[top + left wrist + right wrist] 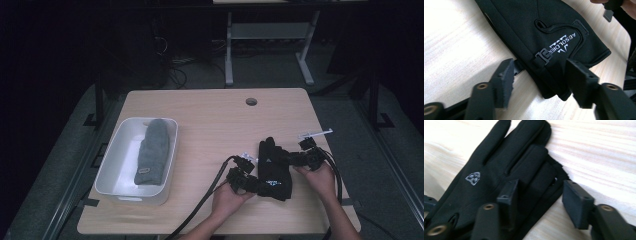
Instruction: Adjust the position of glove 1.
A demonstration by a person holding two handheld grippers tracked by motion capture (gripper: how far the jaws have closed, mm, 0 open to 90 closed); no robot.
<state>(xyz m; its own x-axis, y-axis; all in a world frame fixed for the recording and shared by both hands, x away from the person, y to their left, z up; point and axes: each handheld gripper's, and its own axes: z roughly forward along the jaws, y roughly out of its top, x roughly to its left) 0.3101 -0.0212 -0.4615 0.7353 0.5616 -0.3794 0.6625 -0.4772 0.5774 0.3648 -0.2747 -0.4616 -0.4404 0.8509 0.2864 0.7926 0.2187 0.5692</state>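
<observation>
The black glove lies flat on the table, well to the right of the white bin, its cuff end partly hidden by the two grippers. The bin holds one grey mitten. The left gripper straddles the cuff edge and the right gripper the finger edge, both spread and not yet pinching.

One black glove, one grey mitten, one white tub, two tools: left, right

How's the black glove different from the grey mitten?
The black glove has separate fingers and white logos; the grey mitten is one fuzzy pouch with a small tag. The glove lies on the bare table, between the hand-held grippers; the mitten sits in the white tub. Both lie flat, fingertips pointing away.
</observation>
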